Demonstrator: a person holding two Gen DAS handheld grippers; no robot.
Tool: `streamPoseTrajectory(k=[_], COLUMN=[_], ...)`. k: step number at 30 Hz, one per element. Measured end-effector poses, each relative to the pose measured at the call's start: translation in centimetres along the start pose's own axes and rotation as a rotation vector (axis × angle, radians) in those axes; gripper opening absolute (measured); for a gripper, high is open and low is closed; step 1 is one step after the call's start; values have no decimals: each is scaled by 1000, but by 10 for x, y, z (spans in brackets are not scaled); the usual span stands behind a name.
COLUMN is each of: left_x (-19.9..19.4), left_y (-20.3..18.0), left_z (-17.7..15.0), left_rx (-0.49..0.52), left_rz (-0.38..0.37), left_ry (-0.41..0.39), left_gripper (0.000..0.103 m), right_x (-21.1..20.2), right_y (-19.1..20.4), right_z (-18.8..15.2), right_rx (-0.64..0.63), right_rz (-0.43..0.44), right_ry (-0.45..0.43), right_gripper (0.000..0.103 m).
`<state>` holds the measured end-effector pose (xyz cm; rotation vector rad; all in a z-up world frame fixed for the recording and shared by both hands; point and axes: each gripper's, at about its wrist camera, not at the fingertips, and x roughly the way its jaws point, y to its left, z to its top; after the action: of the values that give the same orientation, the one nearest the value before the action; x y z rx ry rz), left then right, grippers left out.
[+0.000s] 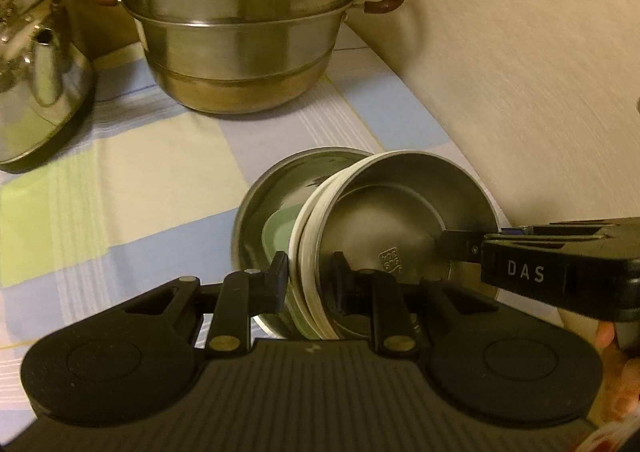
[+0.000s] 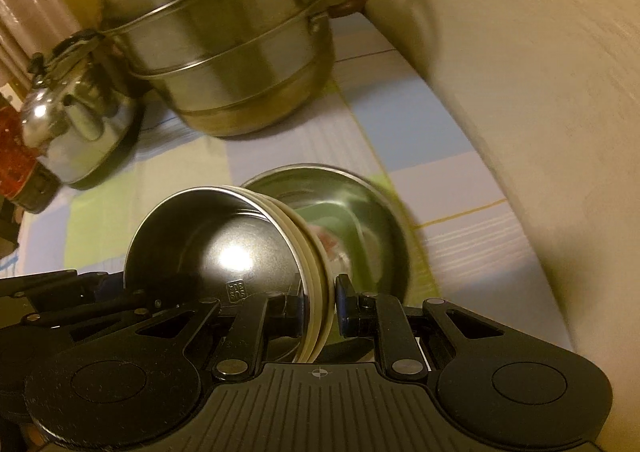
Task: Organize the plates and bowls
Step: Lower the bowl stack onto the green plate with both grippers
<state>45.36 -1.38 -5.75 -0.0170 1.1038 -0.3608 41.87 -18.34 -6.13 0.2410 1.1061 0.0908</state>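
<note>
A small steel bowl (image 1: 404,212) with a cream outer wall is held tilted over a larger steel bowl (image 1: 280,184) on the checked tablecloth. A green dish (image 1: 280,232) lies inside the large bowl. My left gripper (image 1: 310,280) is shut on the small bowl's near rim. My right gripper (image 1: 456,244) comes in from the right and grips the same bowl's rim. In the right wrist view my right gripper (image 2: 318,304) pinches the small bowl (image 2: 216,244), with the large bowl (image 2: 360,212) behind it.
A stacked steel steamer pot (image 1: 240,32) with brown handles stands at the back. A shiny kettle (image 1: 36,80) stands at the left. A cream wall (image 1: 520,72) runs along the table's right side. A red object (image 2: 12,156) sits at the far left.
</note>
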Motion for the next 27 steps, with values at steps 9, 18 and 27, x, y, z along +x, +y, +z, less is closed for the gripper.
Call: streamPoseTrajectory(k=[9, 18, 27], left_x=[35, 54, 65], left_y=[-1, 6, 9], left_z=[20, 22, 24], left_rx=[-39, -64, -77], left_rz=[0, 23, 34], left_ry=[71, 116, 149], left_gripper=[19, 20, 20], right_x=[29, 53, 71], right_y=[-19, -25, -27], right_z=[26, 34, 40], right_rx=[-13, -21, -26], right_rz=[-21, -1, 14], right_ry=[66, 140, 189], right_gripper=[16, 16, 15])
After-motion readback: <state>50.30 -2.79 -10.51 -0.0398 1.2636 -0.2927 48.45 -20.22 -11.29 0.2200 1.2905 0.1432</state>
